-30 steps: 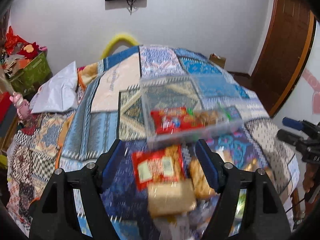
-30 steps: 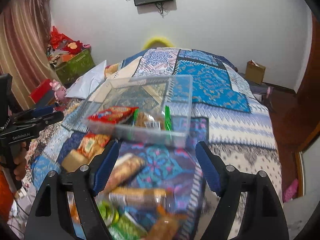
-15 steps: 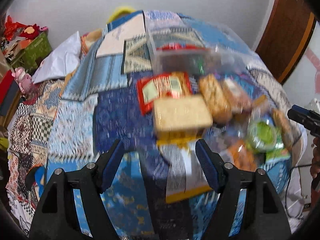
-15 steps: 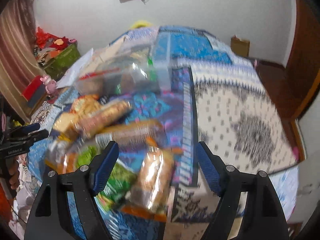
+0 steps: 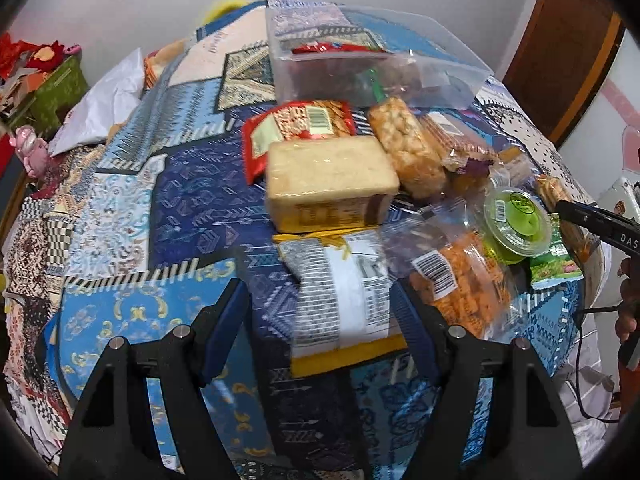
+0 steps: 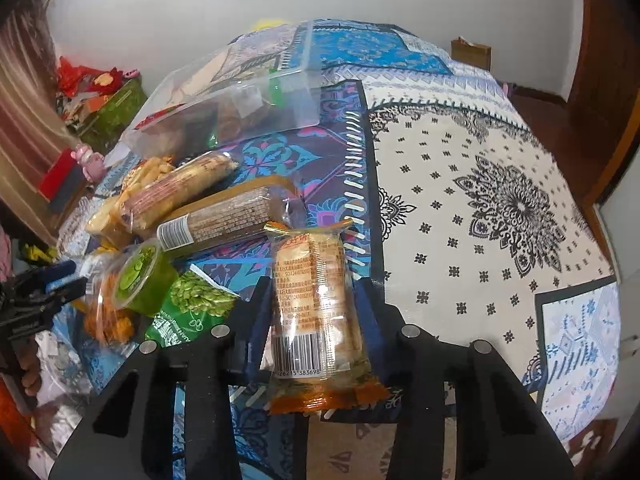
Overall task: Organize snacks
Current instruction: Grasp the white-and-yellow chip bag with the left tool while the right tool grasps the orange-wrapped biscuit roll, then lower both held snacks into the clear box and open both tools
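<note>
Snacks lie heaped on a patchwork bedspread (image 5: 120, 216). Behind them stands a clear plastic bin (image 5: 360, 44) (image 6: 276, 96) with a red packet and other snacks inside. My right gripper (image 6: 314, 308) points down at the heap. Its jaws are closing, and the blue pads press both sides of a cracker packet with orange ends (image 6: 316, 288). My left gripper (image 5: 320, 300) stays open low over the spread. A yellow-edged packet with a white label (image 5: 340, 300) lies between its fingers, nearer the right one. Beyond it sit a pale cake block (image 5: 328, 176) and a red biscuit packet (image 5: 296, 128).
A green jelly cup (image 5: 514, 220) (image 6: 138, 276), an orange snack bag (image 5: 460, 284), a green pea packet (image 6: 192, 308) and a brown biscuit roll (image 6: 224, 216) crowd the heap. White-patterned bedspread (image 6: 500, 200) stretches to the right. A wooden door (image 5: 560, 40) and cluttered boxes (image 6: 100, 92) flank the bed.
Both grippers dropped and tilted down toward the heap. The right jaws went from wide apart to closed on the cracker packet. The left jaws kept the same gap.
</note>
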The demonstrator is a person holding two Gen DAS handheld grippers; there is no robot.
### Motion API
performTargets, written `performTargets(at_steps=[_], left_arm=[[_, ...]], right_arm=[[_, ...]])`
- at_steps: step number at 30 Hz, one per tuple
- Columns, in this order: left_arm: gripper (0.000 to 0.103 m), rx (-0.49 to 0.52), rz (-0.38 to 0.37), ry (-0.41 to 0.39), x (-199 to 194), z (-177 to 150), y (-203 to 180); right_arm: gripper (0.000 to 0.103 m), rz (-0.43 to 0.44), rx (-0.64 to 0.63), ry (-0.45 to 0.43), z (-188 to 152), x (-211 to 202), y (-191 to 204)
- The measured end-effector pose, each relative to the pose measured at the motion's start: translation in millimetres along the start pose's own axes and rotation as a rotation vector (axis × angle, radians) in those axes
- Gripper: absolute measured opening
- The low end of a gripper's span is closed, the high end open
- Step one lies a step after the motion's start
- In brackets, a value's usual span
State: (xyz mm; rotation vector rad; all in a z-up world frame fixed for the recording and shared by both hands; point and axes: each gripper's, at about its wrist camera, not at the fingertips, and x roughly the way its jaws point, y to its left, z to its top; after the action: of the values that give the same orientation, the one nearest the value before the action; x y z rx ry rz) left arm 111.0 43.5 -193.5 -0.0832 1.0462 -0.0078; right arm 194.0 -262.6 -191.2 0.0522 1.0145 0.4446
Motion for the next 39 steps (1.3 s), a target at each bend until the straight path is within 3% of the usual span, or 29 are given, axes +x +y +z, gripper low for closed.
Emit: performTargets(at_steps=[5, 9, 11, 16, 22, 30, 39], left_arm=[[0.072, 0.01, 0.002, 0.016, 14.8, -2.1, -7.3], [0.053, 0.017, 0.0, -0.012, 12.9, -2.8, -9.1], [0.05, 0.022, -0.004, -0.019, 10.8, -2.5, -8.5], [0.048, 0.002, 0.006, -0.032, 1.1, -4.6, -1.0], [0.048, -0.037, 0.027, -0.119, -34.0, 0.0, 15.3], [0.048, -0.05, 0.019, -0.235, -61.1, 42.9, 20.1], [0.048, -0.042, 0.002, -0.328, -63.4, 124.9, 19.3]], right_arm=[[0.037, 0.037, 0.003, -0.017, -3.1, 1.7, 2.9], [0.035, 0.044, 0.002, -0.025, -3.0, 2.2, 4.1], [0.035, 0.04, -0.004, -0.027, -2.2, 1.5, 4.6], [0.035, 0.036, -0.003, -0.05, 0.1, -7.0, 2.8], [0.035, 0.041, -0.009, -0.091, 9.7, -19.2, 6.1], [0.035, 0.079, -0.037, -0.175, 45.2, -31.3, 23.3], [0.035, 0.085, -0.107, -0.272, 111.0, -27.6, 52.8]])
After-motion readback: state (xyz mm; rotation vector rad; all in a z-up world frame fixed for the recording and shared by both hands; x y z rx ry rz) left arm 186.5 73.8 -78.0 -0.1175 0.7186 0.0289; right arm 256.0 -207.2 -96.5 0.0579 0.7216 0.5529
